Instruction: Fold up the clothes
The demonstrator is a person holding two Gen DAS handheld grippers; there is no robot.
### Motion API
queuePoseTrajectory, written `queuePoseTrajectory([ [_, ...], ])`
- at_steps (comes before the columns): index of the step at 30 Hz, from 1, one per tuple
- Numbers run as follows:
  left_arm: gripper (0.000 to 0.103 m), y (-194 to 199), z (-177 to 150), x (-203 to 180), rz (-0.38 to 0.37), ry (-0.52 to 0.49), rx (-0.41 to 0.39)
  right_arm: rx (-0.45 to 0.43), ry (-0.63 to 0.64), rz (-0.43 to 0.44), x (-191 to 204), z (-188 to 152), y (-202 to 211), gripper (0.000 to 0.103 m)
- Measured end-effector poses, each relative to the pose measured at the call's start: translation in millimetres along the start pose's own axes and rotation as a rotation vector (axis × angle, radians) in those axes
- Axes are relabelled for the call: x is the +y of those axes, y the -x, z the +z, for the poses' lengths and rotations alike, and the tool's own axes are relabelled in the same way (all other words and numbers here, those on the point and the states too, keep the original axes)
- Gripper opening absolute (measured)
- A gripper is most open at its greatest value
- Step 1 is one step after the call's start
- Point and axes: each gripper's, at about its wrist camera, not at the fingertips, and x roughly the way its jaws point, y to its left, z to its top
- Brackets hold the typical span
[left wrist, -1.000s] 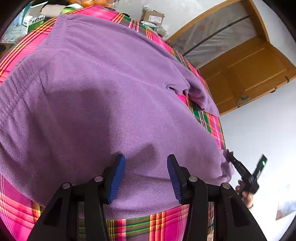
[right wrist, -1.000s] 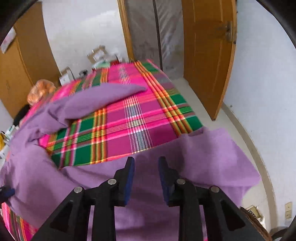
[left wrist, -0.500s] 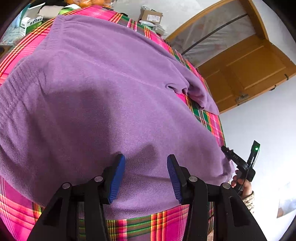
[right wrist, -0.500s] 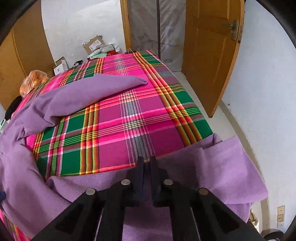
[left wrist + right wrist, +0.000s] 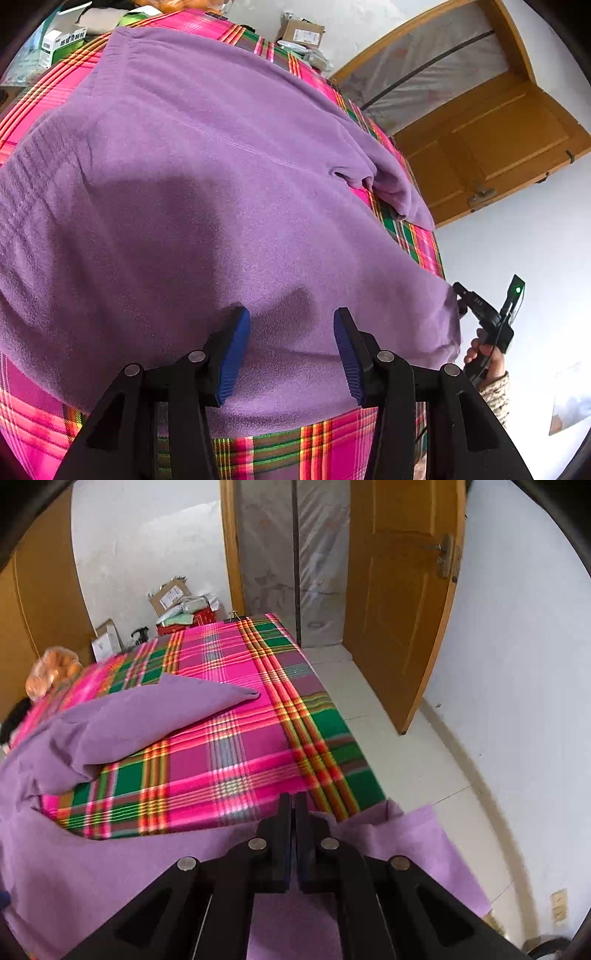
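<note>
Purple fleece sweater point(image 5: 207, 192): spread across the plaid-covered table point(image 5: 236, 753), hem toward its near edge, one sleeve point(image 5: 155, 716) lying over the cloth. Left gripper point(image 5: 291, 347): jaws apart, poised over the hem, holding nothing. Right gripper point(image 5: 293, 812): clamped on the sweater's corner at the table's right edge.

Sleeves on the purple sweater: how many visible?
2. One sleeve lies across the plaid cloth, far side. The other hangs off the near edge, pinched by the right tool.
</note>
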Motion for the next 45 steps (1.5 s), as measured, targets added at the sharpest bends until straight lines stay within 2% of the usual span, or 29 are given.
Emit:
queuePoseTrajectory([
  [2,0.049,-0.9,0.3,-0.2,0.001,0.0,-0.001,-0.031,0.029,-0.085,4.1,7.7,-5.9,0.0],
  [3,0.049,-1.1,0.3,0.0,0.0,0.0,-0.002,-0.029,0.031,-0.1,2.8,10.6,-8.8,0.0],
  [6,0.049,-0.6,0.0,1.3,-0.007,0.003,-0.004,0.02,-0.031,-0.032,-8.4,13.6,-14.6,0.0],
  [12,0.049,0.7,-0.4,2.9,-0.016,0.006,-0.003,0.033,-0.004,0.049,0.9,-6.0,-0.7,0.002],
  [15,0.049,5.2,-3.0,5.8,-0.019,0.007,0.01,0.04,0.053,0.129,18.0,-27.7,11.2,0.004],
  [19,0.049,20.3,-11.0,18.3,-0.011,0.022,0.003,0.05,0.138,0.139,47.5,-49.9,26.0,0.004],
  [22,0.049,39.0,-19.3,35.2,0.012,0.043,-0.024,0.031,0.179,0.203,69.8,-57.4,42.8,0.005],
  [26,0.049,65.6,-30.5,61.1,0.02,0.108,-0.069,0.016,0.259,0.29,109.5,-68.7,65.1,0.014],
  [31,0.05,95.0,-40.8,91.2,0.056,0.182,-0.127,0.022,0.37,0.381,157.2,-93.5,86.8,0.014],
  [38,0.051,122.6,-37.2,125.1,0.113,0.284,-0.196,0.052,0.488,0.511,229.4,-129.8,98.9,0.015],
  [45,0.051,130.1,-24.5,139.7,0.075,0.328,-0.2,0.015,0.658,0.685,303.1,-164.7,131.5,0.03],
])
